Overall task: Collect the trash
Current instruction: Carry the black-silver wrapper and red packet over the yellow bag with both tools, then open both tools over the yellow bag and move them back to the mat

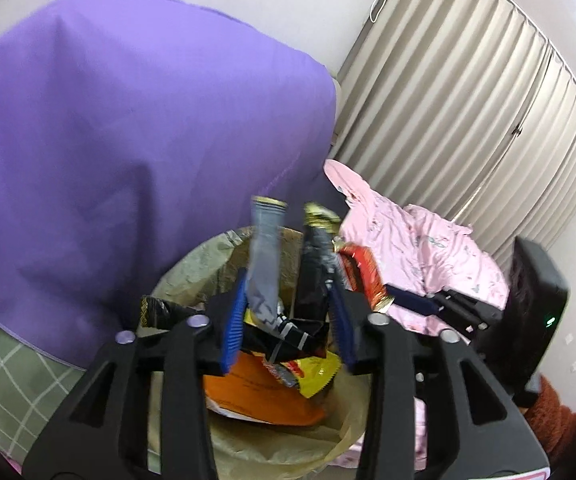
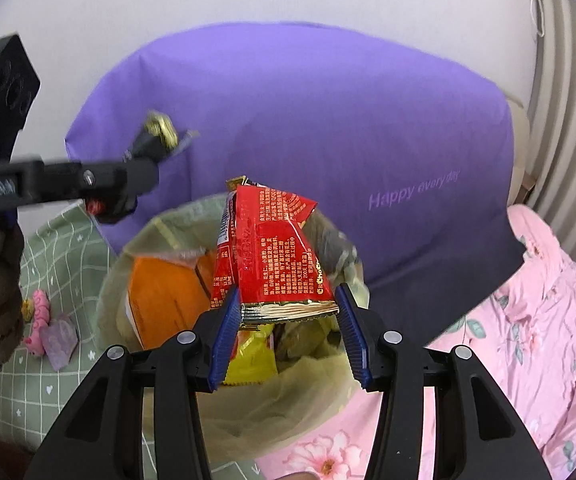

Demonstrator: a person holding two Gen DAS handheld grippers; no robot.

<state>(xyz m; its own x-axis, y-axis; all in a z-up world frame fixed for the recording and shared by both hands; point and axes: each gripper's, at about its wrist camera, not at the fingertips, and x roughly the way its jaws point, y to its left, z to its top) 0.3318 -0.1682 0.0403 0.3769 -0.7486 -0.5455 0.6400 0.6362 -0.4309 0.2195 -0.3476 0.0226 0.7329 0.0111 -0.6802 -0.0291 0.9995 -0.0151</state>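
A bin lined with a pale bag (image 1: 192,268) (image 2: 160,232) holds an orange packet (image 1: 256,392) (image 2: 164,292) and a yellow packet (image 1: 311,372) (image 2: 248,356). My left gripper (image 1: 288,320) is above the bin with jaws wide; a black and silver wrapper (image 1: 311,276) stands between the fingers, also seen in the right wrist view (image 2: 156,136). Whether it is gripped is unclear. My right gripper (image 2: 288,320) has jaws wide around a red snack wrapper (image 2: 272,248) over the bin; the left wrist view shows the wrapper (image 1: 363,272) too.
A large purple pillow (image 1: 128,120) (image 2: 327,120) stands behind the bin. Pink floral bedding (image 1: 427,248) (image 2: 527,320) lies to the right, a green checked sheet (image 2: 60,264) to the left with a small pink toy (image 2: 40,312). Striped curtains (image 1: 467,100) hang at the back.
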